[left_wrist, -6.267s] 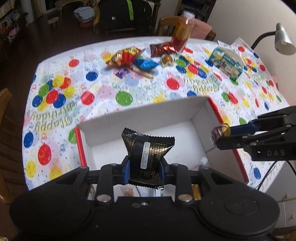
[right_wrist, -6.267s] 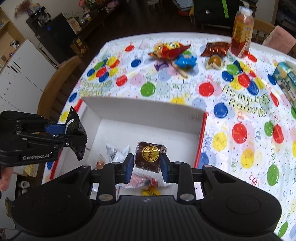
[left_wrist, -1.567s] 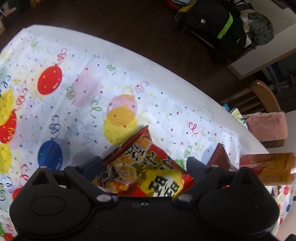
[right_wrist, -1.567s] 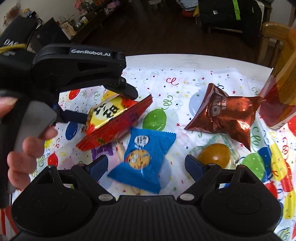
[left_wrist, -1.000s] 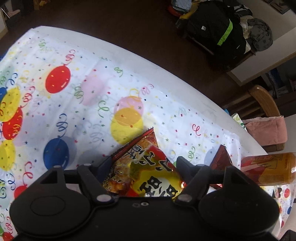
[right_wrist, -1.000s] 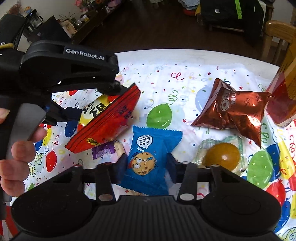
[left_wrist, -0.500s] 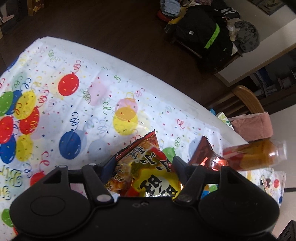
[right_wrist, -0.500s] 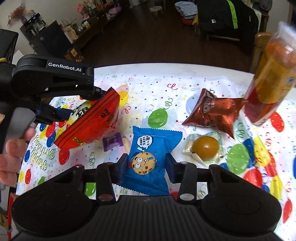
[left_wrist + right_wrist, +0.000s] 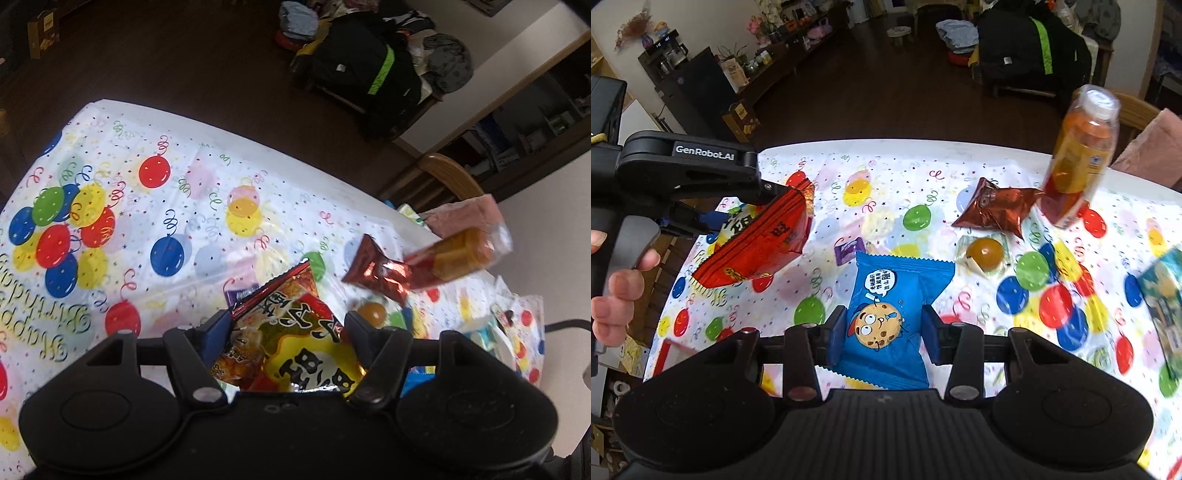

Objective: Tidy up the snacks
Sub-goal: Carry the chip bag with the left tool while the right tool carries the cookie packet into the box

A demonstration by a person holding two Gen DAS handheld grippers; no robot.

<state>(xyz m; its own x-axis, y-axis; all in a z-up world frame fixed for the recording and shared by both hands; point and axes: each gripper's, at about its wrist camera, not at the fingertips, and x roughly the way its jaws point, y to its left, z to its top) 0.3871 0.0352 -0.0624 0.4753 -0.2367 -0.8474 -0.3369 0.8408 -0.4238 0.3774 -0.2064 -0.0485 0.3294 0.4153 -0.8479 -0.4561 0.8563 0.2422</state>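
The left gripper (image 9: 286, 330) is clamped on a red and yellow snack bag (image 9: 291, 339), its two fingers pressing the bag's sides; from the right wrist view the same bag (image 9: 757, 240) hangs clear above the balloon-print tablecloth (image 9: 886, 206), with a person's hand (image 9: 617, 291) on the handle. The right gripper (image 9: 882, 328) is closed onto a blue cookie packet (image 9: 886, 314), which carries a cartoon cookie face and stands between the two blue pads. Just beyond the packet lies a small purple candy (image 9: 849, 251), and to its right a round amber sweet in a clear wrapper (image 9: 984, 253). Behind that sweet sits a crinkled brown foil bag (image 9: 993, 210), its corner touching an orange drink bottle (image 9: 1078, 155) that stands upright near the table's far edge. A teal printed box (image 9: 1165, 302) lies at the right edge of the cloth, too blurred to read. At the lower left, under the held red bag, a red-edged corner of a box (image 9: 670, 350) shows; what it holds cannot be made out. A wooden chair (image 9: 447, 177) stands past the table.
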